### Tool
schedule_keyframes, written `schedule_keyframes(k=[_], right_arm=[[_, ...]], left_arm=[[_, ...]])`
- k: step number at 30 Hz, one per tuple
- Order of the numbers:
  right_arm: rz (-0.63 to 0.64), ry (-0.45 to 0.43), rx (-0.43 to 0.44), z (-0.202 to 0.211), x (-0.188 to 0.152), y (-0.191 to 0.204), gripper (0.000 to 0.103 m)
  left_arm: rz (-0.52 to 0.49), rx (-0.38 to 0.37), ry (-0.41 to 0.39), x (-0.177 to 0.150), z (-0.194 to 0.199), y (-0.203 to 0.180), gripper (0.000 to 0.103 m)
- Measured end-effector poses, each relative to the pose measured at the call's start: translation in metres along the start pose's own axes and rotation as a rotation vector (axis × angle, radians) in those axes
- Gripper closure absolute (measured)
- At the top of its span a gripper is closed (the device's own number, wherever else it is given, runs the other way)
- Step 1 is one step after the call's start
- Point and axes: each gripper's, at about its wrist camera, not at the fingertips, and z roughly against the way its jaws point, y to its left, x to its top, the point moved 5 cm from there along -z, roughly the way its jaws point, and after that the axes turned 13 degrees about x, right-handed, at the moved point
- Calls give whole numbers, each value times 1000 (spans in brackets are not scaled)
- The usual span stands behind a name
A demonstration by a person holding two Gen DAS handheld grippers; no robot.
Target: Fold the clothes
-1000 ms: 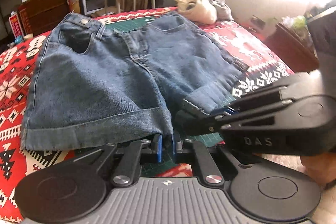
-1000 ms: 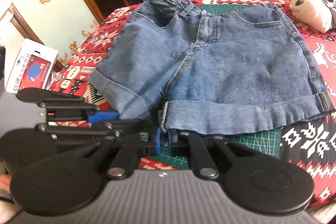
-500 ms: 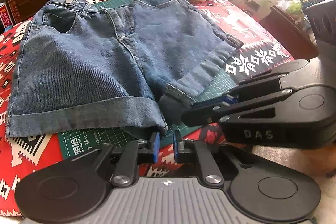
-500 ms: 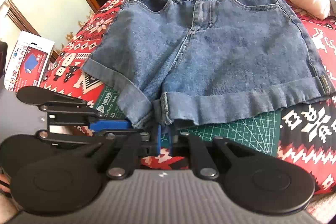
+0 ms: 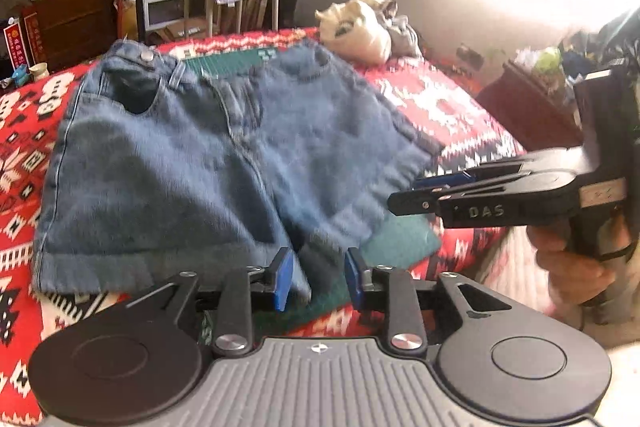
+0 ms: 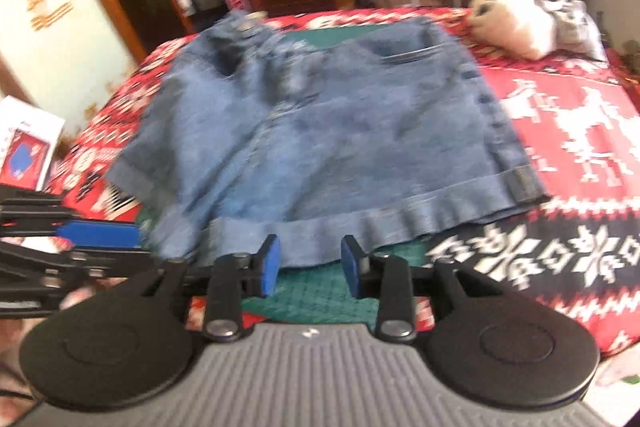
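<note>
Left gripper: jaws spread, having just been opening; the blue pads stand apart at the near hem of the shorts, with a fold of the inner leg cuff showing in the gap, but neither pad presses on it. Right gripper: jaws likewise spread and just been opening; its pads sit just short of the rolled cuff, with green mat visible between them and no cloth clamped.

Each gripper appears in the other's view: the right one enters from the right edge, held by a hand, its tips near the right leg cuff; the left one enters from the left edge beside the left leg cuff.

Shorts: blue denim, lying flat and front side up on the mat, waistband with metal button at the far end, both cuffed legs toward the grippers. Unfolded.

Mat rests on a red patterned cloth covering the surface. Beyond the waistband, at the far right, a pale bundle of fabric. Both views are motion-blurred
</note>
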Motion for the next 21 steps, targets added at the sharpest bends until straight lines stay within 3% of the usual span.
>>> schedule_keyframes(k=[6, 8, 9, 16, 21], right_arm=[[-2, -73, -142, -6, 13, -37, 38], [4, -98, -189, -11, 16, -49, 29], [12, -109, -213, -14, 18, -54, 22], [56, -75, -255, -34, 17, -71, 3], [61, -35, -259, -49, 10, -78, 1]], left_arm=[[-58, 107, -42, 19, -26, -20, 51], [-80, 135, -59, 22, -38, -28, 38], [-89, 145, -61, 23, -43, -30, 37], [-147, 212, 23, 11, -84, -41, 34], [-152, 223, 62, 1, -98, -39, 27]])
